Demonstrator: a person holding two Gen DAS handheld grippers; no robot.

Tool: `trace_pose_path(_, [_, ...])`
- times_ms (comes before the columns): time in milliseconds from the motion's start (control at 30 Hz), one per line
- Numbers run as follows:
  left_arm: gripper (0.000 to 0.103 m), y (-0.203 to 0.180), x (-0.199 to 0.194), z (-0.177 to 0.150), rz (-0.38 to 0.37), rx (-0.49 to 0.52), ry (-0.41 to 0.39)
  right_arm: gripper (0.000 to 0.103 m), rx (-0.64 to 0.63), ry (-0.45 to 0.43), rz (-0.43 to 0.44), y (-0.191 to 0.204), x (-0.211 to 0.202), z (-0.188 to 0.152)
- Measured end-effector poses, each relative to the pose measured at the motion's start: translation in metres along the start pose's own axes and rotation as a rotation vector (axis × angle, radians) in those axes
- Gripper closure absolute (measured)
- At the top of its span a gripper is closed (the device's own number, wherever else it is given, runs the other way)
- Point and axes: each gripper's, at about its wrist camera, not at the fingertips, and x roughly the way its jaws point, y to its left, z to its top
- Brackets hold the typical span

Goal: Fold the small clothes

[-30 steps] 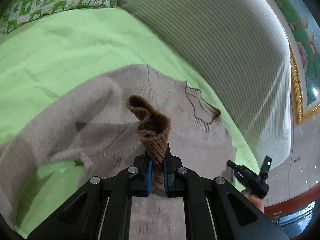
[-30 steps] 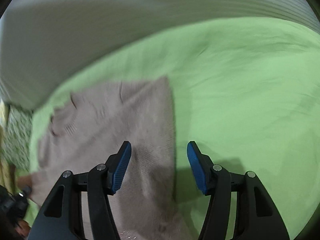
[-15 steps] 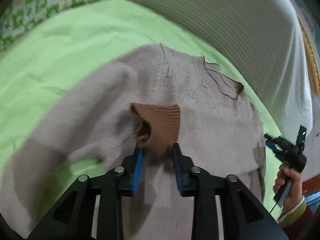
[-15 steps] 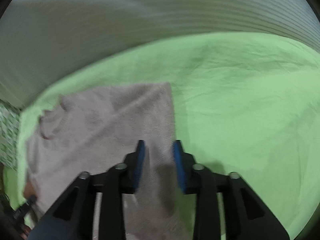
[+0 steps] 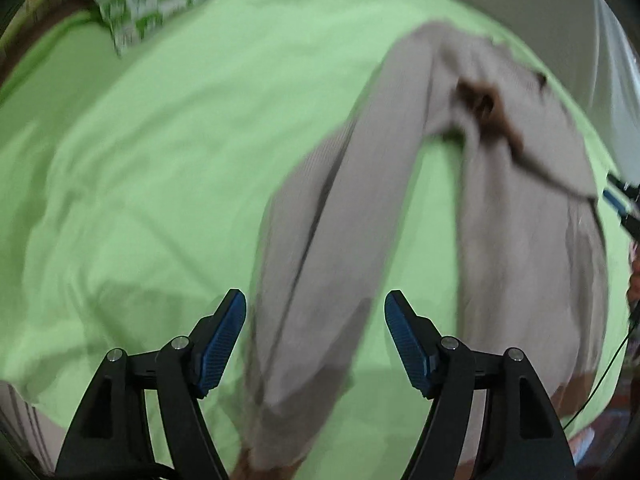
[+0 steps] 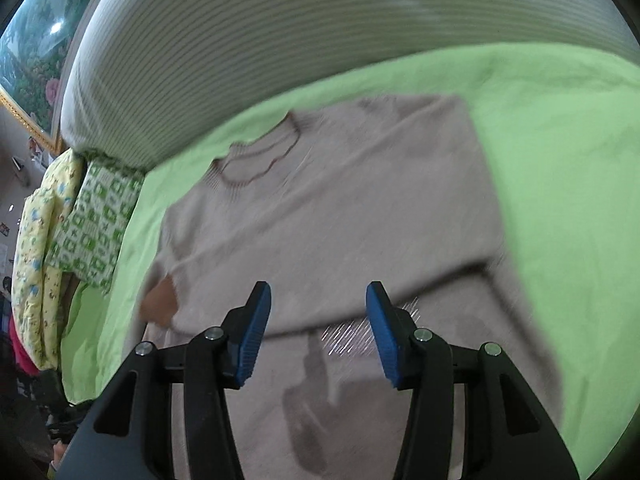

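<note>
Since earlier frame: left tongs (image 5: 315, 332) released brown cuff (image 5: 486, 106), now spread wide, empty, over sleeve (image 5: 320, 248). Right tongs (image 6: 318, 330) reopened, moderately wide, empty, above sweater (image 6: 340, 208). Sweater flat on green bed (image 6: 560, 128), one sleeve folded across chest, cuff resting near collar (image 6: 260, 160). Judged step: sleeve fold. Advise: smooth the sleeve lying loose on sheet, grip both layers at hem, keep edges parallel, avoid dragging body. Motion blur limits detail. Pillow (image 6: 96, 220) beyond.
</note>
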Motion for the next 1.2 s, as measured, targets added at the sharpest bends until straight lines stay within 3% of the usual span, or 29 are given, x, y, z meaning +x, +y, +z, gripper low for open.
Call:
trace_pose_path(33, [0.039,0.001,0.006,-0.005,-0.001,0.014,0.017,0.052,0.005,0.006,0.009,0.004,0.001,-0.005])
trace_pose_path(67, [0.065,0.0,0.01,-0.01,-0.007,0.03,0.03,0.052,0.009,0.012,0.013,0.008,0.002,-0.009])
trace_pose_path(100, [0.084,-0.002,0.014,-0.014,-0.022,0.053,0.05,0.052,0.012,0.016,0.014,0.011,0.003,-0.013])
trace_pose_path(167, [0.095,-0.003,0.009,-0.018,-0.041,0.062,0.027,0.052,0.018,0.02,0.013,0.015,0.003,-0.018])
trace_pose_path(300, [0.096,0.006,-0.034,-0.007,-0.25,-0.051,-0.067,0.052,0.019,0.007,0.016,0.02,-0.006,-0.024])
trace_pose_path(400, [0.096,-0.013,-0.089,0.023,-0.395,-0.06,-0.18,0.052,0.025,-0.004,0.021,0.018,-0.014,-0.024])
trace_pose_path(533, [0.096,-0.081,-0.16,0.084,-0.586,0.031,-0.331,0.052,0.052,-0.031,0.029,0.008,-0.027,-0.018])
trace_pose_path(667, [0.094,-0.175,-0.179,0.141,-0.717,0.139,-0.383,0.052,0.088,-0.073,0.026,-0.008,-0.04,-0.007])
trace_pose_path(733, [0.082,-0.23,-0.159,0.164,-0.708,0.179,-0.352,0.052,0.108,-0.085,0.004,-0.02,-0.044,0.0])
trace_pose_path(767, [0.066,-0.255,-0.139,0.173,-0.689,0.196,-0.312,0.052,0.116,-0.089,-0.005,-0.025,-0.045,0.001])
trace_pose_path(800, [0.059,-0.269,-0.124,0.177,-0.674,0.202,-0.285,0.052,0.128,-0.092,-0.015,-0.031,-0.047,0.003])
trace_pose_path(900, [0.059,-0.293,-0.069,0.175,-0.582,0.215,-0.179,0.052,0.163,-0.095,-0.036,-0.05,-0.05,0.006])
trace_pose_path(1067, [0.058,-0.237,-0.02,0.125,-0.416,0.205,-0.126,0.052,0.185,-0.084,-0.05,-0.074,-0.047,0.002])
trace_pose_path(1200, [0.058,-0.18,0.012,0.097,-0.192,0.185,-0.11,0.052,0.124,-0.047,-0.047,-0.067,-0.031,-0.001])
